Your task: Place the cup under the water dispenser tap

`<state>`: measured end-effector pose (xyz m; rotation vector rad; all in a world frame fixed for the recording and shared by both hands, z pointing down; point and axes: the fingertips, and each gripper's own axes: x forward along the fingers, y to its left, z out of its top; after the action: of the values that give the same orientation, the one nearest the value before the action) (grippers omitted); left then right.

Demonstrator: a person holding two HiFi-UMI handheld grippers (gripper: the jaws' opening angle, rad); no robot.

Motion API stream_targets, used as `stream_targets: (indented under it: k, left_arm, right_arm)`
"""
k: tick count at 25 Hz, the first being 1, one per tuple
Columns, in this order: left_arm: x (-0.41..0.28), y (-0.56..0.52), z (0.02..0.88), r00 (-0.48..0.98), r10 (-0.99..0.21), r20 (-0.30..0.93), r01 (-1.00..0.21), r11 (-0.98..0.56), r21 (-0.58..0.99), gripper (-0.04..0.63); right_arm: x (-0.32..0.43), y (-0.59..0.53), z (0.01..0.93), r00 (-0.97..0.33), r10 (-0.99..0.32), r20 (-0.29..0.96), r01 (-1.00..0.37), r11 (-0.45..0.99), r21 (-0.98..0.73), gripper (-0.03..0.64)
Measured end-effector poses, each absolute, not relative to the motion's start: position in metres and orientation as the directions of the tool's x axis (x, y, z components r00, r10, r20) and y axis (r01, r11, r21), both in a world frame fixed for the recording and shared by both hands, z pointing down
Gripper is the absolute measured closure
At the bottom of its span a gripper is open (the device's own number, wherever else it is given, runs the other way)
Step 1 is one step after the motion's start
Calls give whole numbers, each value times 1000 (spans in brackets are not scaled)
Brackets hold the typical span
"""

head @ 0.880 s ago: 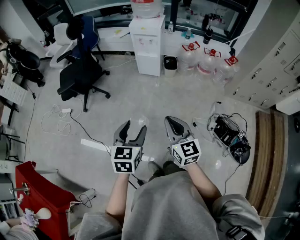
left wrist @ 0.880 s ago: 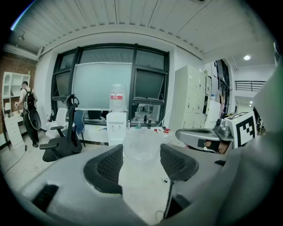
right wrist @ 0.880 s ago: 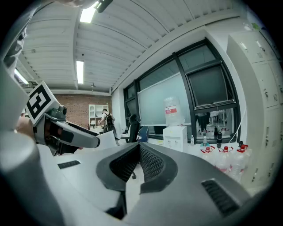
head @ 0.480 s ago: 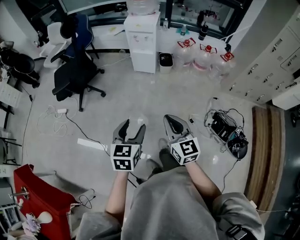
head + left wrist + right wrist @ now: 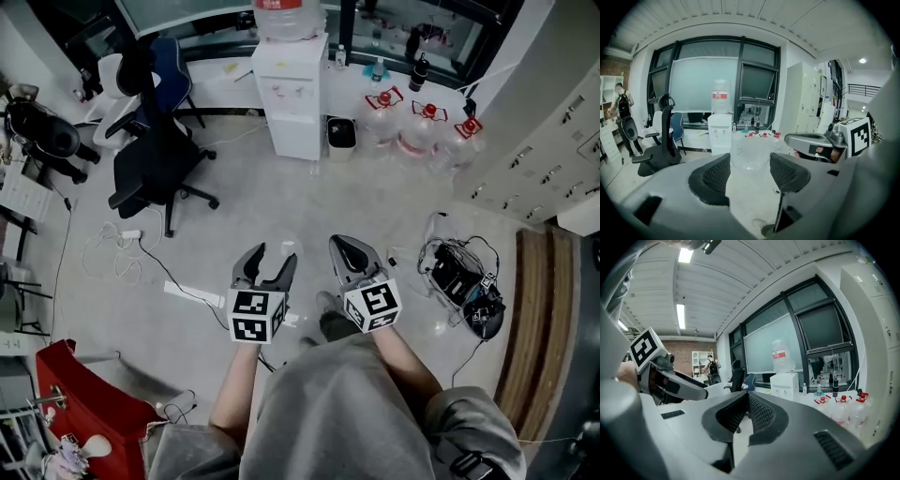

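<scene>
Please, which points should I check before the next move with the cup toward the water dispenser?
1. Cup gripped by left gripper: ok, held between its jaws.
2. Right gripper free: ok, jaws together, nothing held.
3. Water dispenser in sight: ok, straight ahead.
4. Way to it: ok, bare floor; office chair stands off to the left.
5. Cup under the tap: not ok, the dispenser is far across the floor.
6. Space under the tap free: cannot tell, too small.
</scene>
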<state>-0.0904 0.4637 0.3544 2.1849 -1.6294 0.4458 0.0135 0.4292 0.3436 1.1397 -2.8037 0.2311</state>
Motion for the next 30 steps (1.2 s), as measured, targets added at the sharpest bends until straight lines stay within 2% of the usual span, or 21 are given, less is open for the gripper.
stream_targets:
  k: [13,21,30]
  left_arm:
    - [-82,353,353,241,-834,496,-968,-246,55,327]
    - [-108,300,363,241,-829,505,-966,-257,38,327]
    - [-144,219,377,315,-804,504,-941,-333,56,327]
  right_arm:
    - [15,318,355,-748,-648,144,-664,734,-144,606]
    - [-4,272,372,-717,-673,179,-696,703,-147,606]
    - [-36,199,386,-648,-732,209,-761,635,-137,606]
